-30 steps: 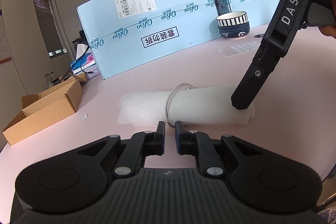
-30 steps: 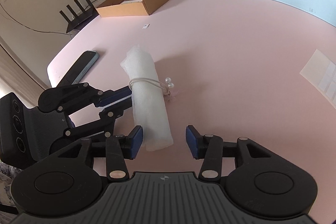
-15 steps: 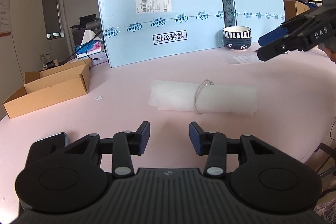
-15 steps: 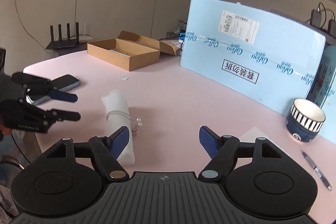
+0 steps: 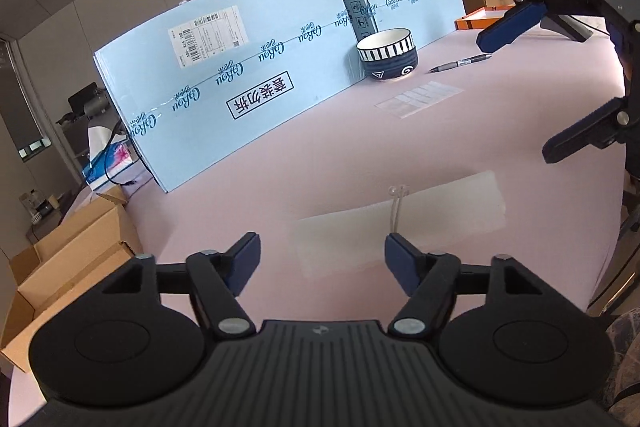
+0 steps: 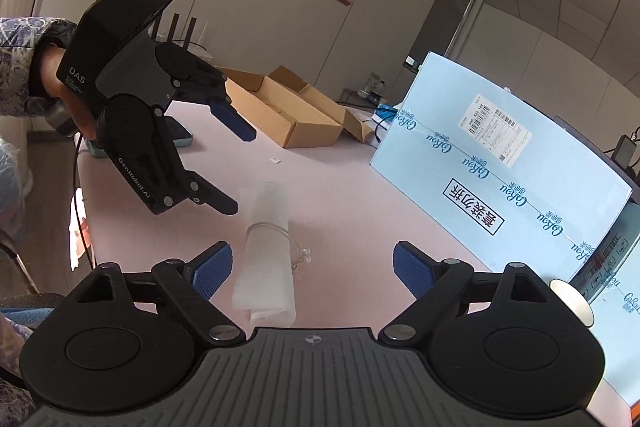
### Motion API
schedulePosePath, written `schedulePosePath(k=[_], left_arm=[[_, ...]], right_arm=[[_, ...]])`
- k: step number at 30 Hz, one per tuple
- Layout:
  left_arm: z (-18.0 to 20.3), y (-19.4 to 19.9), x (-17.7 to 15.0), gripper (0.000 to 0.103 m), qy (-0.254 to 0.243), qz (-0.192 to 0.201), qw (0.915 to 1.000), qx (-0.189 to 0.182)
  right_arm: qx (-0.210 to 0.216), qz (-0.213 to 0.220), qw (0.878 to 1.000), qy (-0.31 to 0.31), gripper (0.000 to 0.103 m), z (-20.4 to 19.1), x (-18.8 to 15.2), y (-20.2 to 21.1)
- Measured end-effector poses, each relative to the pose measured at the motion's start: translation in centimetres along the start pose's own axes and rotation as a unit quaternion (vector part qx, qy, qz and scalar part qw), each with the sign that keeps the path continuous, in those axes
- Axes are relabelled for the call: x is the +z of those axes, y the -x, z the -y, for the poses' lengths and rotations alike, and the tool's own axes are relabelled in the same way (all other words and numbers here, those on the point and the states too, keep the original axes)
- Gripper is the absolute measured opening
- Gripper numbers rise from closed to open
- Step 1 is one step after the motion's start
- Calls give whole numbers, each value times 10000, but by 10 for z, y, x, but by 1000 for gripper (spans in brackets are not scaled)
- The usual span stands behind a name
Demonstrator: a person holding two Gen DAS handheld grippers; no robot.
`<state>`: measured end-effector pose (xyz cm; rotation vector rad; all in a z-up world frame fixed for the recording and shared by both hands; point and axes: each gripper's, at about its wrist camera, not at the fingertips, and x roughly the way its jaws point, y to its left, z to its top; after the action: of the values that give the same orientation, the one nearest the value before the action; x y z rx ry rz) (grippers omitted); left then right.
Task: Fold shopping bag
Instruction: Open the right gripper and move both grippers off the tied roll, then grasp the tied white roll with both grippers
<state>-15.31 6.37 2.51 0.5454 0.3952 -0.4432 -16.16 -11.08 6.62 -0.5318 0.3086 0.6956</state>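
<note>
The white shopping bag (image 5: 400, 223) lies rolled into a flat bundle on the pink table (image 5: 360, 139), tied around its middle by a clear band with small beads (image 6: 304, 254). It also shows in the right wrist view (image 6: 267, 251). My left gripper (image 5: 322, 263) is open and empty, raised above the bag's near side; it also shows in the right wrist view (image 6: 236, 167). My right gripper (image 6: 312, 273) is open and empty, above the bag's end; it also shows in the left wrist view (image 5: 524, 83) at the right.
A long light-blue carton (image 5: 240, 79) stands across the back of the table. A striped bowl (image 5: 387, 55), a pen (image 5: 460, 63) and a clear sheet (image 5: 420, 99) lie at the back right. Open cardboard boxes (image 6: 292, 107) and a phone (image 6: 182, 137) lie on the left.
Both grippers have lifted up and away from the bag. The left gripper's jaws, shut a second ago, now stand wide open. The bag stays tied on the table.
</note>
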Motion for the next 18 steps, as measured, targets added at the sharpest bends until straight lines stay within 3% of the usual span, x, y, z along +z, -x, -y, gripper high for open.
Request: schedulePosePath(k=[7,18], left_arm=[[9,-21,4,86,-349,-719,9960,396],[8,-25,10,86,-587,-842,9933,537]], right_arm=[[303,-168,9992,-176,87,-2,-4,-32],[390,-187,9981,-450,86,0,-9,-28]])
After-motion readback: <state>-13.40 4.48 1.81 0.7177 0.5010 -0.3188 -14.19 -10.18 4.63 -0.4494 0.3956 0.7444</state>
